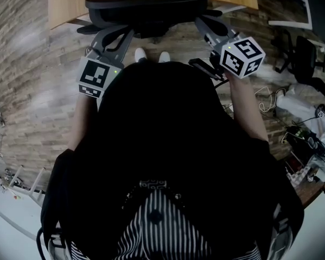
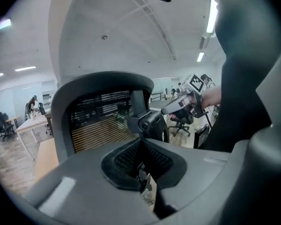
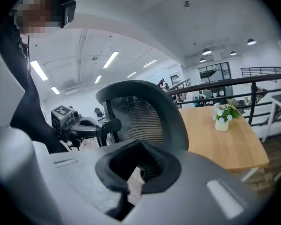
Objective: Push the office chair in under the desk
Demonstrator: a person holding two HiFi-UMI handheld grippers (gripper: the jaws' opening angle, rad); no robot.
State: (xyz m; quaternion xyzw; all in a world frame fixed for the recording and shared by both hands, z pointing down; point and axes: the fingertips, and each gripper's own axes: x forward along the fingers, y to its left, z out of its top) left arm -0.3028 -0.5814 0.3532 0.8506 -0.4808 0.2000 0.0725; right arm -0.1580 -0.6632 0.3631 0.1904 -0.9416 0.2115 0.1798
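From the head view, the person in dark clothes stands right behind the office chair [image 1: 146, 7]. Its black backrest lies across the near edge of the wooden surface [image 1: 65, 4], and the seat is hidden below. The left gripper [image 1: 115, 34] reaches to the left end of the backrest and the right gripper [image 1: 203, 23] to the right end, each with its marker cube nearest the body. Two white shoes [image 1: 140, 53] peek out on the plank floor [image 1: 21, 64] between the grippers. Off to the right, well apart, stand another black chair [image 1: 300, 53] and a tangle of cables [image 1: 268, 96].

In the left gripper view, the fingers are pressed together with nothing caught between them. The mesh backrest rises right in front of their tips; whether they touch it I cannot tell. The right gripper shows across at the far side of the backrest.

The right gripper view gives the mirror of that: fingers closed together and empty, the curved backrest close ahead, the left gripper at its other side. Beyond, the wooden surface carries a small pot of flowers [image 3: 221, 118], well clear of the chair
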